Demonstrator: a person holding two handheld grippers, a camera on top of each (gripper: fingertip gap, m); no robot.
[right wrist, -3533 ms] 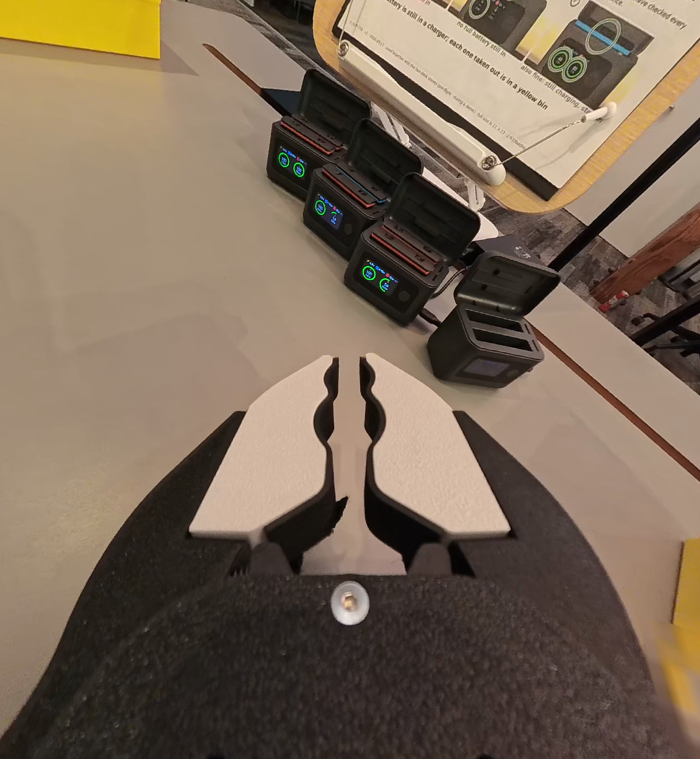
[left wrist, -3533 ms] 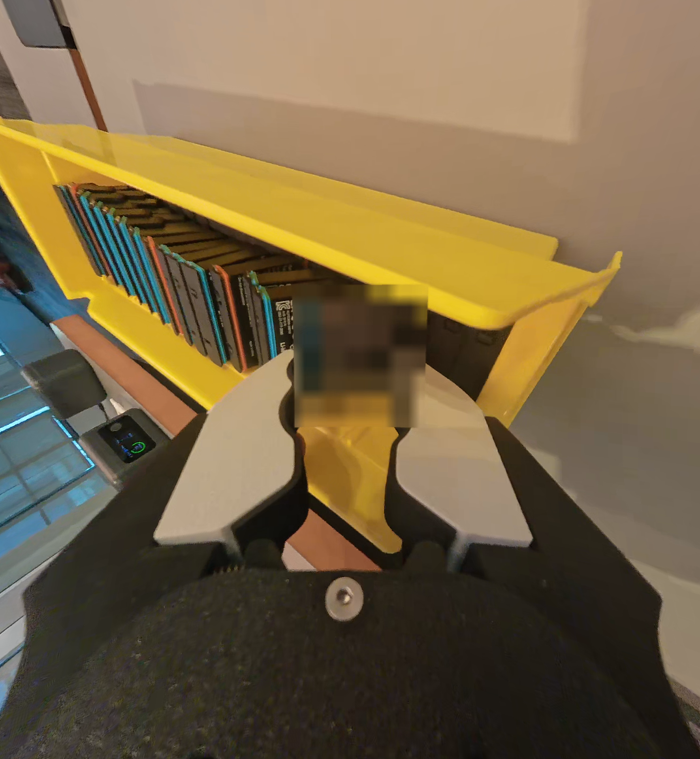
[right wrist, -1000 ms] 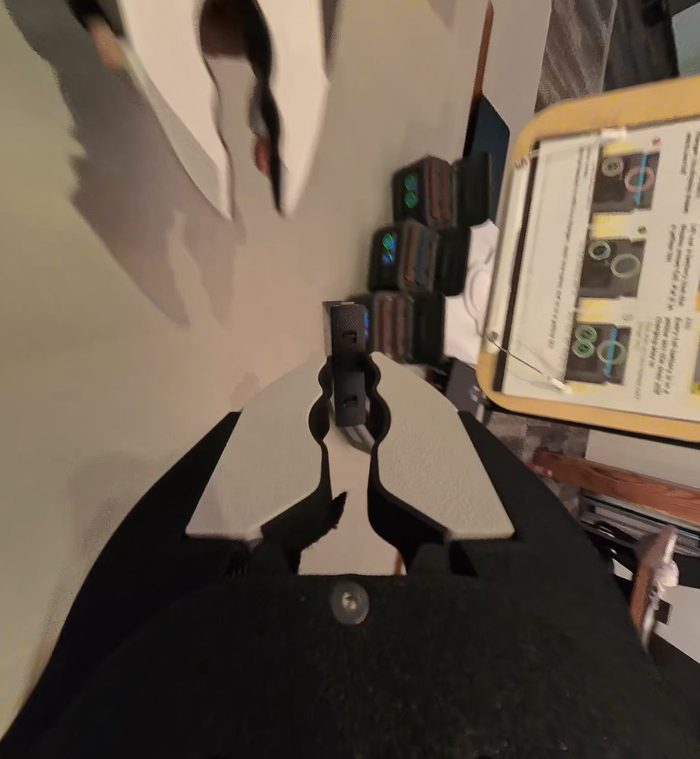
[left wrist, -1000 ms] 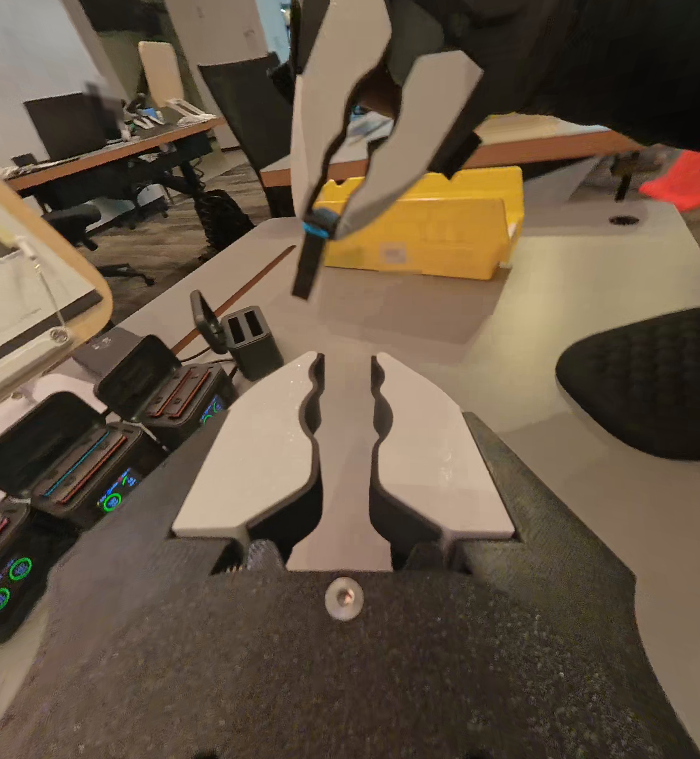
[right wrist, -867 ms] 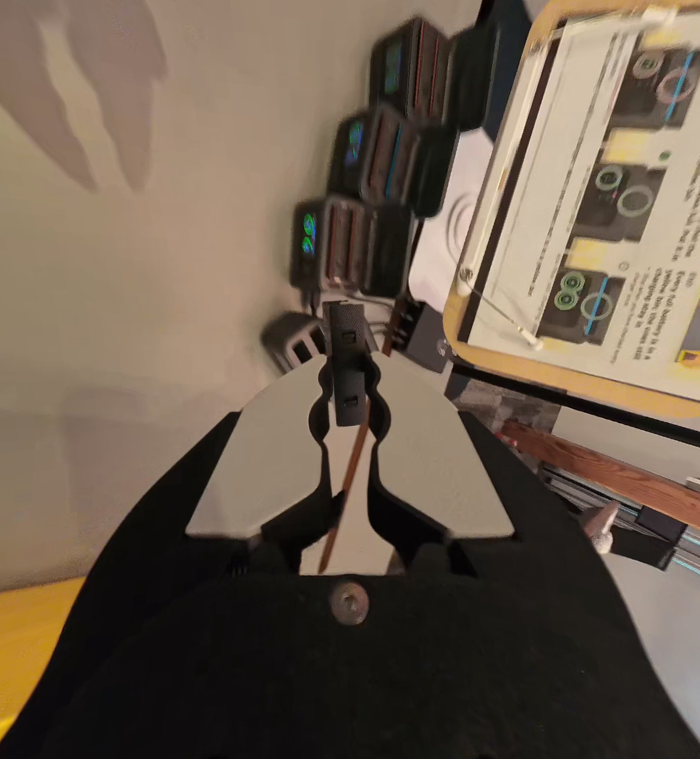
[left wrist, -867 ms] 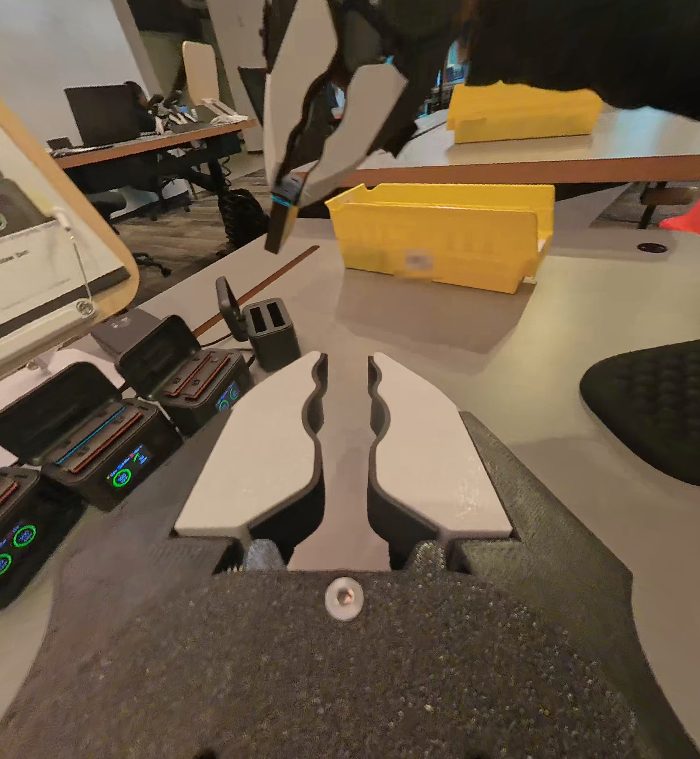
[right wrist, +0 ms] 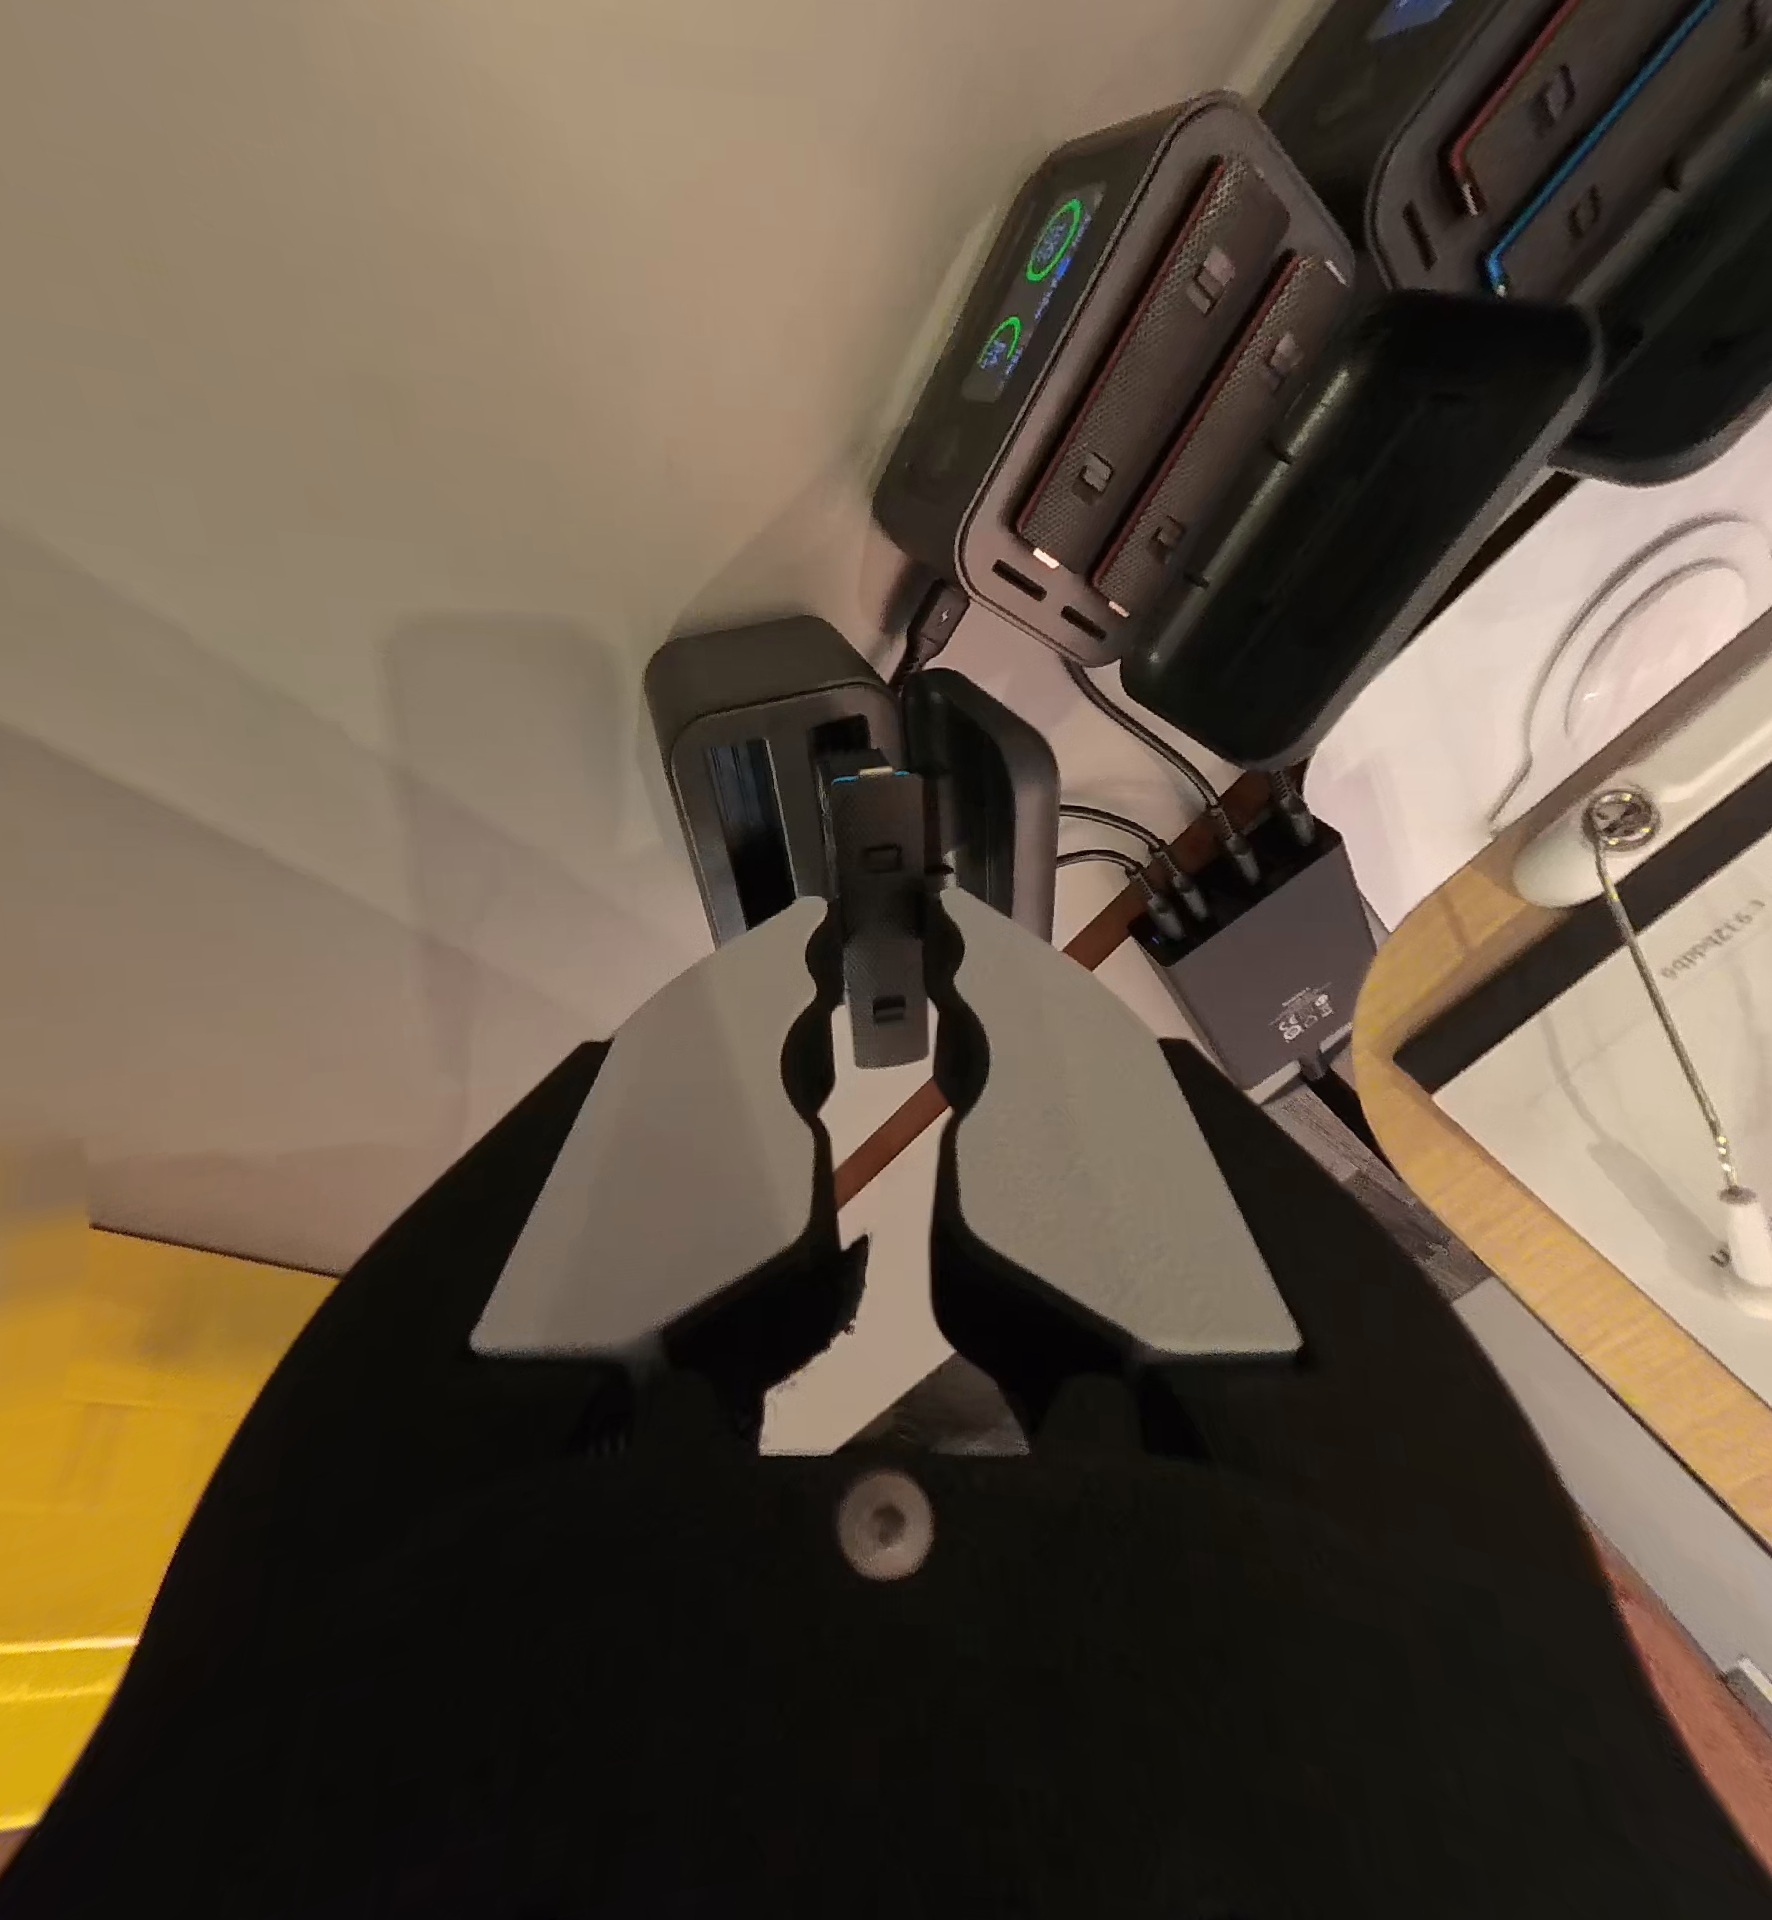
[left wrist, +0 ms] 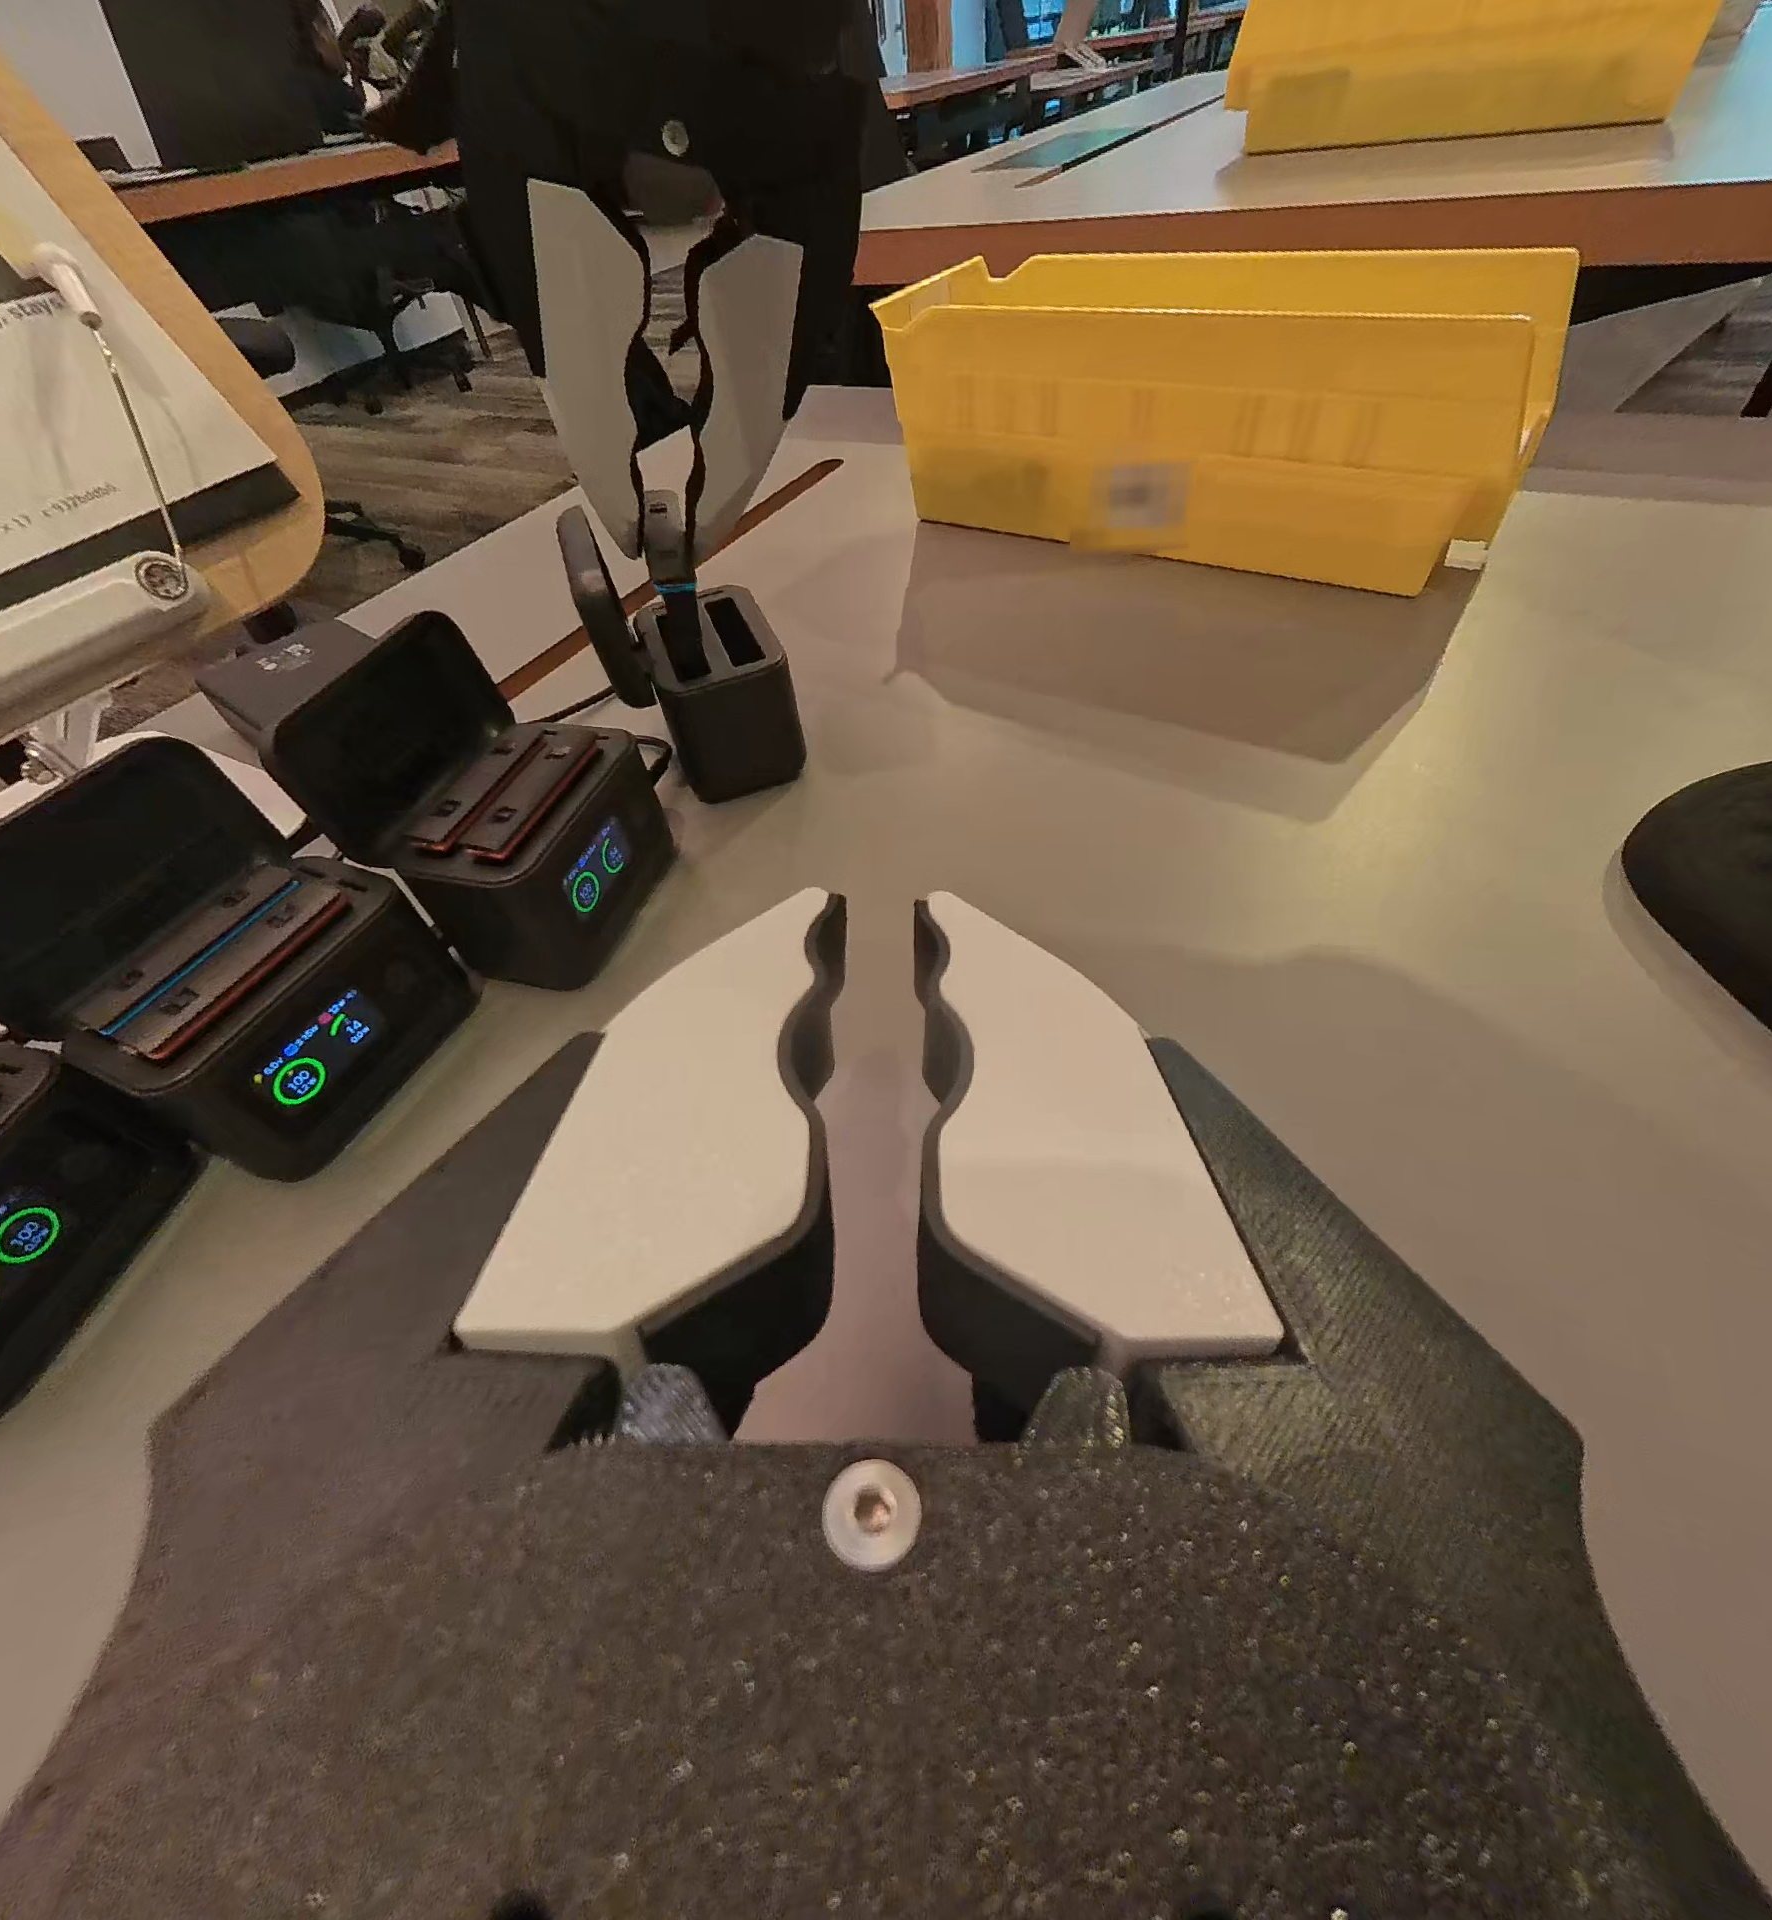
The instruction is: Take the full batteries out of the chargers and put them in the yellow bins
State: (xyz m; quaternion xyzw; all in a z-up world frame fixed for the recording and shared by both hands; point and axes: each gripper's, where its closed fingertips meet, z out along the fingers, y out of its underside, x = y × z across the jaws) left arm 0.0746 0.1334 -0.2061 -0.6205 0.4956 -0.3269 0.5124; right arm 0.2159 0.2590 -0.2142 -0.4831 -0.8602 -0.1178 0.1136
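while spread wide under everything, grey bench, wood-trimmed along its far edge. toward the far edge, long yellow bin, another yellow bin on a separate table behind. at the left edge, leaning wooden board carrying a printed sheet. along the left side, row of lidded chargers with lids up, screens lit with green rings, red- and blue-edged packs seated inside. at the far end of that row, small two-slot charger, lid open, screen dark. near the middle of the bench, left tongs, nearly closed, narrow gap, nothing between. above the small charger, right tongs pointing down, clamped on a slim black battery with a blue band, its lower end partly inside the slot next to the lid, other slot vacant.
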